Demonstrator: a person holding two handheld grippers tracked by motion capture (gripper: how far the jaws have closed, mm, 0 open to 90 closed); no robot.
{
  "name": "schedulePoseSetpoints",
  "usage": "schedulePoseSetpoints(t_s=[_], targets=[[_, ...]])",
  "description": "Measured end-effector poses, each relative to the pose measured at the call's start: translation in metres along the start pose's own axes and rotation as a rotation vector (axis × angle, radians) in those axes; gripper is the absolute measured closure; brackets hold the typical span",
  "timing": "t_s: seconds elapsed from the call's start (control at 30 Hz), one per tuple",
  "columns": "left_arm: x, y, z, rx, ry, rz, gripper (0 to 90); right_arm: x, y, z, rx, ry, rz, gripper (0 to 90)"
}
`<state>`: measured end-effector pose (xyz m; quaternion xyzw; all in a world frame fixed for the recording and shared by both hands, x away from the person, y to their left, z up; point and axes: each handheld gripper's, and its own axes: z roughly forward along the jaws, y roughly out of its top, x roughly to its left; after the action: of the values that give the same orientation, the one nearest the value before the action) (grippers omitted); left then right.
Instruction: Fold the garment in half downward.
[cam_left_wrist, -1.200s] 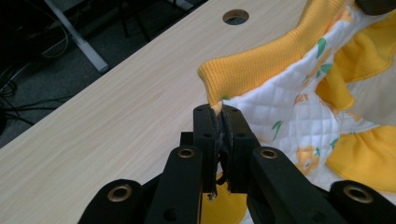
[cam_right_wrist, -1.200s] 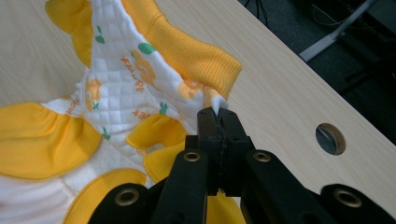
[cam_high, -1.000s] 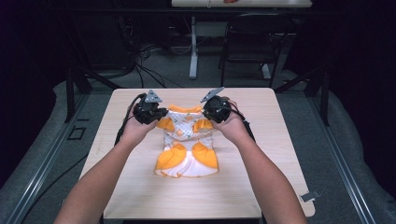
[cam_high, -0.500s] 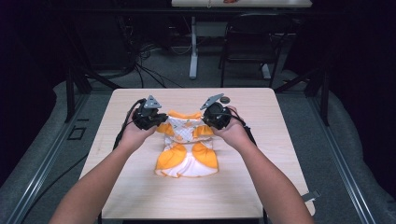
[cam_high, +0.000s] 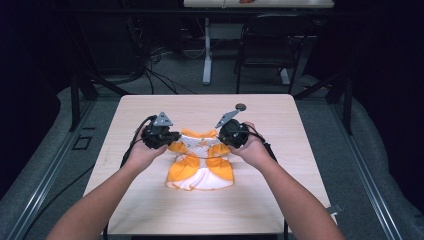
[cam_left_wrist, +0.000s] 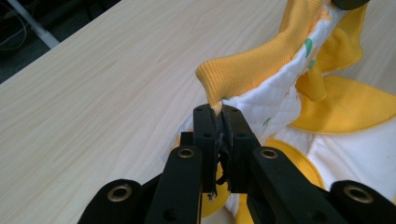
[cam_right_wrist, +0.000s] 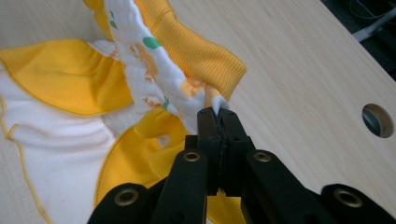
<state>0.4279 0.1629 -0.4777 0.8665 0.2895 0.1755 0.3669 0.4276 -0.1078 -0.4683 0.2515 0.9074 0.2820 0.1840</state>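
**Both grippers pinch the top of a small garment and bring it lower and nearer**

Compared with a second ago, both hands sit closer to the person and a little lower over the table (cam_high: 150, 210). The garment (cam_high: 200, 167) has come along with them: its top edge, which lay further up the table before, is now nearer the middle, and the two grippers stand a bit wider apart, so the top edge is pulled straighter between them. Neither grip has changed.

The left gripper (cam_high: 172, 140) is clamped on the garment's left shoulder corner; in the left gripper view its jaws are pressed together with white fabric and the end of the orange ribbed band (cam_left_wrist: 252, 70) caught at their tips. The right gripper (cam_high: 222, 139) is likewise closed on the right shoulder corner, the cloth nipped at the jaw tips (cam_right_wrist: 217, 114) just below the ribbed band (cam_right_wrist: 196, 51).

The garment is orange and white with a printed white middle panel. Its long axis runs from far to near along the table: the neck end is at the far side, lifted off the wood by the grippers, and the hem points toward the person and rests flat on the table. It lies about midway across the table, between the two hands. A round hole (cam_high: 241, 106) in the tabletop lies beyond the right gripper.
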Motion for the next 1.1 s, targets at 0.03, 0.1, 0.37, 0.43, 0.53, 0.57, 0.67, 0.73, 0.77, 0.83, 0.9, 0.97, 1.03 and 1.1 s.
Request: schedulePoseSetpoints(t_s=[0.03,0.1,0.37,0.43,0.53,0.57,0.67,0.73,0.77,0.83,0.9,0.97,1.03,1.1], targets=[[-0.001,-0.002,0.000,0.003,-0.005,-0.002,85.7,0.001,-0.001,0.001,-0.002,0.002,-0.001,89.2],[-0.003,-0.005,0.001,0.003,-0.015,-0.003,85.7,0.005,-0.003,0.002,0.004,0.009,-0.009,89.2],[-0.009,-0.014,-0.001,0.011,-0.042,0.001,85.7,0.013,-0.011,0.003,0.013,0.040,-0.009,89.1],[-0.011,-0.016,-0.001,0.010,-0.050,0.002,85.7,0.015,-0.012,0.003,0.025,0.046,-0.015,89.1],[-0.014,-0.019,-0.001,0.011,-0.055,0.008,85.7,0.017,-0.013,0.002,0.032,0.047,-0.026,89.1],[-0.014,-0.021,-0.002,0.014,-0.060,0.007,85.6,0.018,-0.013,0.001,0.031,0.050,-0.025,89.1],[-0.017,-0.026,-0.002,0.016,-0.066,0.008,85.7,0.022,-0.015,0.000,0.034,0.057,-0.029,89.1],[-0.019,-0.030,-0.002,0.022,-0.070,0.009,85.7,0.025,-0.018,0.000,0.033,0.069,-0.021,89.1],[-0.020,-0.032,-0.001,0.021,-0.075,0.012,85.6,0.027,-0.020,0.001,0.028,0.075,-0.016,89.1],[-0.022,-0.035,-0.001,0.025,-0.083,0.014,85.6,0.031,-0.023,0.001,0.046,0.080,-0.031,89.0],[-0.025,-0.040,0.000,0.029,-0.088,0.014,85.6,0.034,-0.025,0.002,0.046,0.083,-0.036,89.0],[-0.026,-0.044,0.000,0.028,-0.096,0.009,85.5,0.035,-0.028,0.002,0.036,0.103,-0.011,88.9],[-0.028,-0.047,0.000,0.024,-0.101,0.007,85.5,0.038,-0.031,0.004,0.042,0.105,-0.014,88.8],[-0.029,-0.051,-0.001,0.024,-0.110,0.003,85.4,0.042,-0.034,0.005,0.056,0.110,-0.029,88.7]])
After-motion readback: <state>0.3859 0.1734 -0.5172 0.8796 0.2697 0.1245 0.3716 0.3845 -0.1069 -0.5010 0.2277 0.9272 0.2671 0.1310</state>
